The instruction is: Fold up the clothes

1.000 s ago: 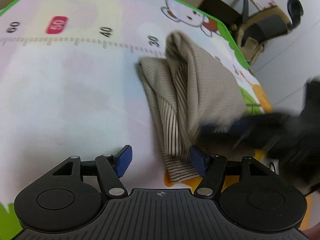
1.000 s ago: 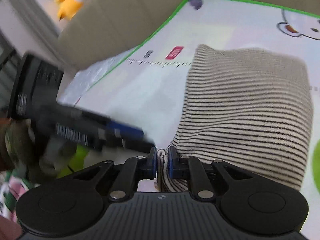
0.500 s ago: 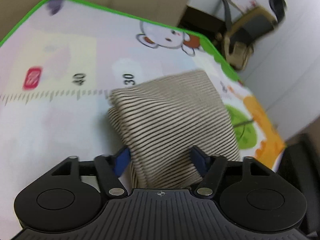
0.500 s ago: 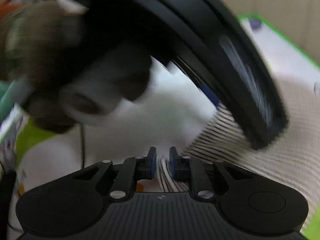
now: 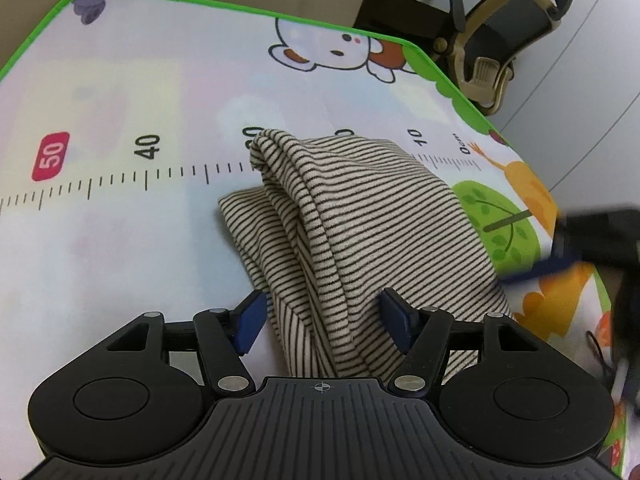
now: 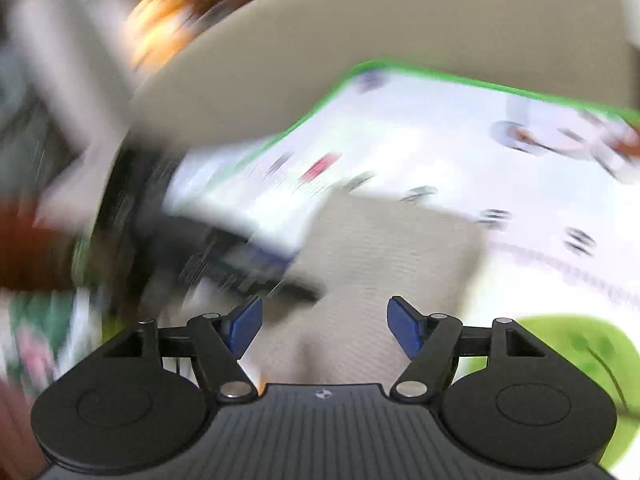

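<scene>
Striped garment (image 5: 360,232) lies folded in a compact, slightly uneven bundle between the spread-open, empty left gripper (image 5: 322,316); right gripper (image 6: 324,328) also wide open, empty; judged near done, squaring remains.

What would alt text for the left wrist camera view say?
A folded striped garment lies on a cartoon play mat with a printed ruler, its near end between the open left gripper. The blurred right gripper sits at the right edge.
</scene>
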Demonstrator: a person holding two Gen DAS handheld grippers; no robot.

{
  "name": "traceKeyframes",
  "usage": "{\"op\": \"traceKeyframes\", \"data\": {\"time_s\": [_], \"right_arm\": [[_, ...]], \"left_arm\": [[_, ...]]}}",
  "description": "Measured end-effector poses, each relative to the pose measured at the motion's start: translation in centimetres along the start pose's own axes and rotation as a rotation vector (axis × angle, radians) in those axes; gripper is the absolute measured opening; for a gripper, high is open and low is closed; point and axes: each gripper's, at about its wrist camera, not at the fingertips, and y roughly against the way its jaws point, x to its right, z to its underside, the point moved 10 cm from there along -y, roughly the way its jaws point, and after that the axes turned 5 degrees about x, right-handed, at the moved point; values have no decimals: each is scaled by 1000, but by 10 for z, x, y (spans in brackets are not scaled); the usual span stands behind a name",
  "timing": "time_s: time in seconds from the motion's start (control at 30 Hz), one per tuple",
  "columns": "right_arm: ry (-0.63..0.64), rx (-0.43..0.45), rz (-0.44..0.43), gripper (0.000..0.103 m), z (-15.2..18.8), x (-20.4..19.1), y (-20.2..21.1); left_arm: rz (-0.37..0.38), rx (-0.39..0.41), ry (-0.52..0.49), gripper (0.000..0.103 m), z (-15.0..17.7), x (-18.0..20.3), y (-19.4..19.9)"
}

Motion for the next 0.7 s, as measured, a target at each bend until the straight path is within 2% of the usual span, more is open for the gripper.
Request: {"op": "traceKeyframes", "data": {"time_s": [0.07,0.13,0.23,0.27,0.3,0.37,0.47,0.5,0.57,0.6,0.67,0.7], "right_arm": [[-159,43,26,70,-10,34,-1],[-267,52,133,69,-6,70,-14],[-449,15,152,68,17,93,-42],[-503,25,102,51,16,89,-44],[-556,35,52,40,15,85,-47],[-471,51,32,40,0,66,-41],[-242,45,-12,40,-18,24,-35],[-206,31,2,40,-17,20,-35],[-125,3,80,41,-11,18,-46],[-54,-21,155,42,-3,24,-53],[50,-75,260,51,13,38,-72],[23,-72,248,53,15,40,-71]], "left_arm": [[1,-2,6,72,1,-2,0],[2,-3,10,73,1,-3,0],[1,-7,26,75,2,-5,0],[-2,-9,32,75,3,-6,0],[-5,-11,38,75,3,-7,0],[-7,-14,51,75,4,-10,2],[-10,-16,68,75,6,-15,4],[-12,-13,71,78,7,-19,6],[-17,-9,79,81,10,-26,10],[-15,-9,92,82,12,-29,11],[-20,-11,114,83,16,-35,10],[-22,-11,121,83,17,-37,9]]}}
